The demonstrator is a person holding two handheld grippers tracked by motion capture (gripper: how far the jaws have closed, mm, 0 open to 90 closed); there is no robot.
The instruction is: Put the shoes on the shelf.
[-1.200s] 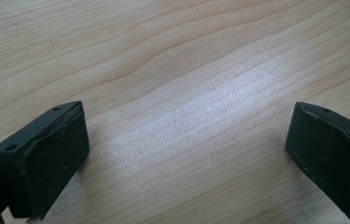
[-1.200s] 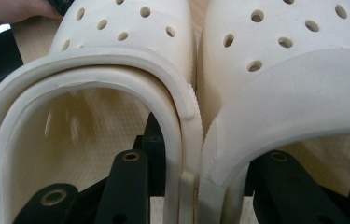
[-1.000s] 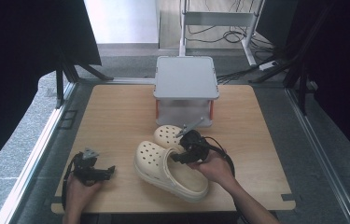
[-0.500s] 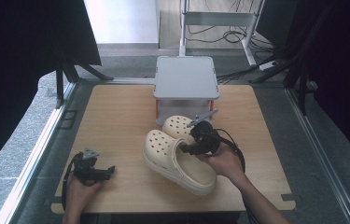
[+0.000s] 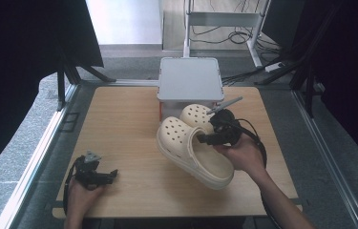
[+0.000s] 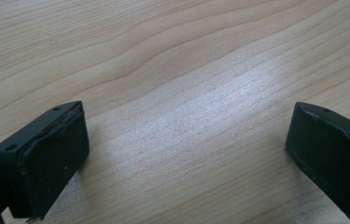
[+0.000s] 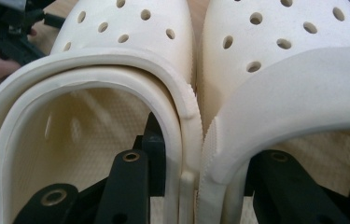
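Two cream clogs with holes in their toes are held side by side off the wooden table (image 5: 119, 124). The larger-looking near clog (image 5: 191, 152) tilts toward the front edge, and the far clog (image 5: 195, 114) sits behind it by the box. My right gripper (image 5: 210, 136) is shut on their touching inner walls. In the right gripper view one black jaw sits inside the left clog (image 7: 116, 46) and the other inside the right clog (image 7: 284, 51). My left gripper (image 5: 110, 175) rests at the table's front left, open (image 6: 186, 154) over bare wood.
A box with a grey lid (image 5: 189, 78) stands at the middle of the table's far edge, just behind the raised clogs. A black cable loops from the right gripper over the table's right side. Dark frames and curtains flank the table.
The right hand has raised the pair of clogs off the table and carried them a little right and toward the box. The left gripper has stayed where it was.
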